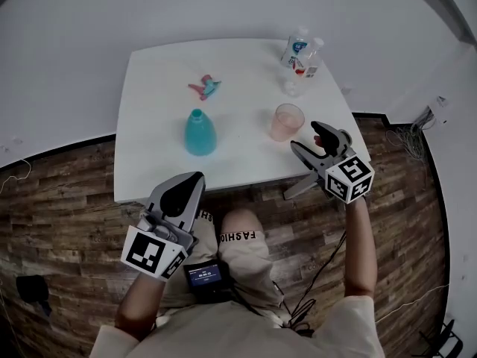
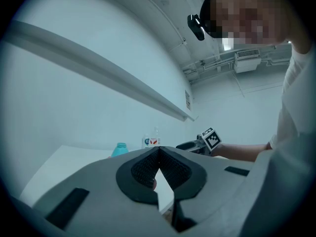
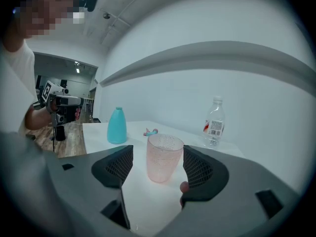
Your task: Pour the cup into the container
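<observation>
White surface [image 1: 149,125] here, carrying a turquoise container [image 1: 200,133], a see-through pink cup [image 1: 288,121] speckled all over with fine dots, a small pink-and-teal thing [image 1: 204,87], and clear bottles [image 1: 300,55] with red, white and blue labels. The left tongs [image 1: 190,185] and right tongs [image 1: 305,136] are both grey with black meshed pads [image 3: 118,166], their cubes [image 1: 349,177] patterned in black-and-white squares. Underneath, the floor [image 1: 67,200] runs in brown wood-grain planks, and the wall [image 1: 74,36] is plain white.

even, soft indoor light, cool bluish cast, strong fisheye bending and dark vignetted corners
</observation>
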The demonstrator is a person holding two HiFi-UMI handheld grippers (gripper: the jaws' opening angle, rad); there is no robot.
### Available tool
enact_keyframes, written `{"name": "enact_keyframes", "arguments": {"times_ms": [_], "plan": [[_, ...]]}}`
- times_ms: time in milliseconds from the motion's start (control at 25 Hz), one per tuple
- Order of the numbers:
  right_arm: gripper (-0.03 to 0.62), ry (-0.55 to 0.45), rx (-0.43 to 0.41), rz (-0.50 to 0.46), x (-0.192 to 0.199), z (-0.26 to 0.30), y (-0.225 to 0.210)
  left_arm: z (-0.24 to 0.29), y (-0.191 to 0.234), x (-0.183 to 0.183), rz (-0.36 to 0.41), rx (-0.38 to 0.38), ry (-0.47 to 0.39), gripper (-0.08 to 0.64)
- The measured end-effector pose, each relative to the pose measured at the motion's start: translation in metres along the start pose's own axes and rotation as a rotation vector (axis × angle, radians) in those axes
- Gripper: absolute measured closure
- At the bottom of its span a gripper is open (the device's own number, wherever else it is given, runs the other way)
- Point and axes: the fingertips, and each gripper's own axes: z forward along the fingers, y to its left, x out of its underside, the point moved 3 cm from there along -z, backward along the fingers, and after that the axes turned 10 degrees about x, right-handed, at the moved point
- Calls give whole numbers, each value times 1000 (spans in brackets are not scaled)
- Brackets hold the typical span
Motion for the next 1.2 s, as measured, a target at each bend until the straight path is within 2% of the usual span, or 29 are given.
{"name": "enact_keyframes", "arguments": {"times_ms": [760, 1200], "plan": [[291, 23, -69, -5, 5, 14, -25, 41, -17, 1, 23, 65, 42, 548], [262, 51, -182, -101, 3, 22, -23, 59, -16, 3, 34, 91, 56, 548]]}}
